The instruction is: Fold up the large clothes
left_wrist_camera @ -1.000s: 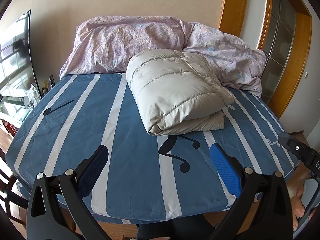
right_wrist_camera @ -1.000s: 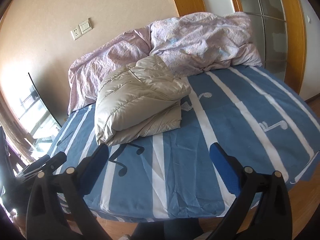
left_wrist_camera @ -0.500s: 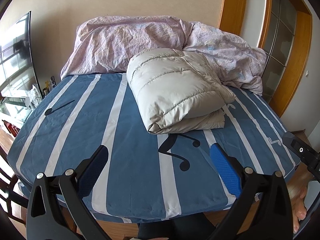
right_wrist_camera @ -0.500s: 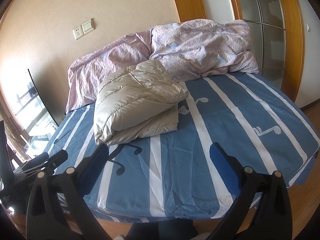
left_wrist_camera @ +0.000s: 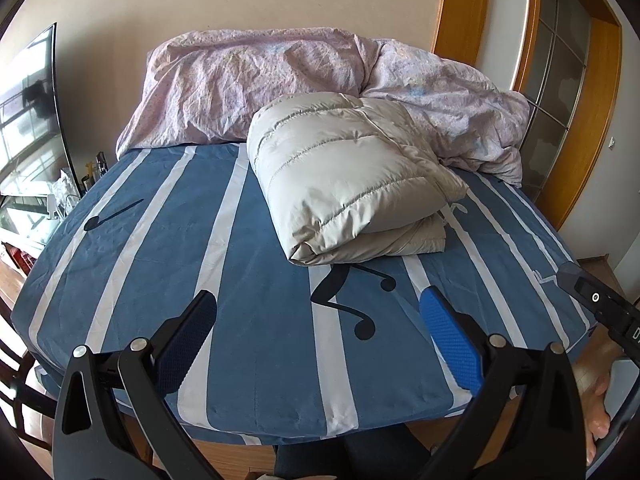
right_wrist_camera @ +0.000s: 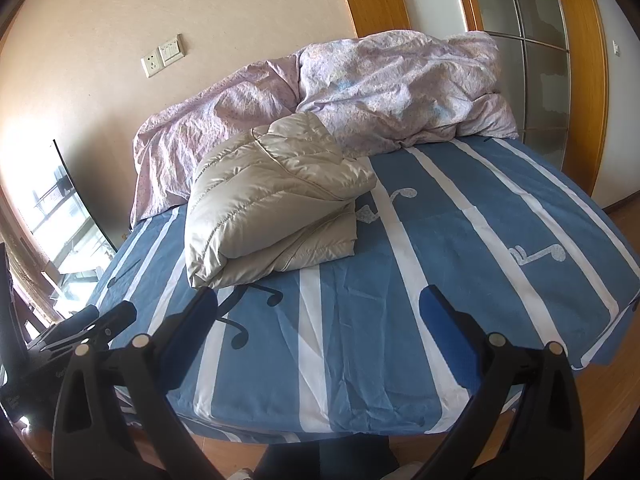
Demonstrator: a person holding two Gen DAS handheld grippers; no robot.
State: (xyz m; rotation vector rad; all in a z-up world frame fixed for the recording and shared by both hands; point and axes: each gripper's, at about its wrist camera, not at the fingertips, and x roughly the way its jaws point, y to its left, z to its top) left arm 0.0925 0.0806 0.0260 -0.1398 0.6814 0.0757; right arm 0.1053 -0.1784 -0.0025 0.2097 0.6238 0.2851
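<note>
Beige down jacket (left_wrist_camera: 344,176) lies folded on striped bed sheet (left_wrist_camera: 168,240) against lilac duvet (left_wrist_camera: 256,80), unmoved since last second. Left gripper (left_wrist_camera: 318,340), right gripper (right_wrist_camera: 318,336) both spread, empty, slightly withdrawn; fold looks finished.

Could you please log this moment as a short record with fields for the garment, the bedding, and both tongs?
garment: beige jacket, folded into a thick bundle
location: on the striped sheet, far half of the bed
behind it: pink duvet, crumpled against the wall, touching the jacket
left tongs: open, empty, over the near edge
right tongs: open, empty, over the near edge
contact: neither tongs touches the jacket
</note>
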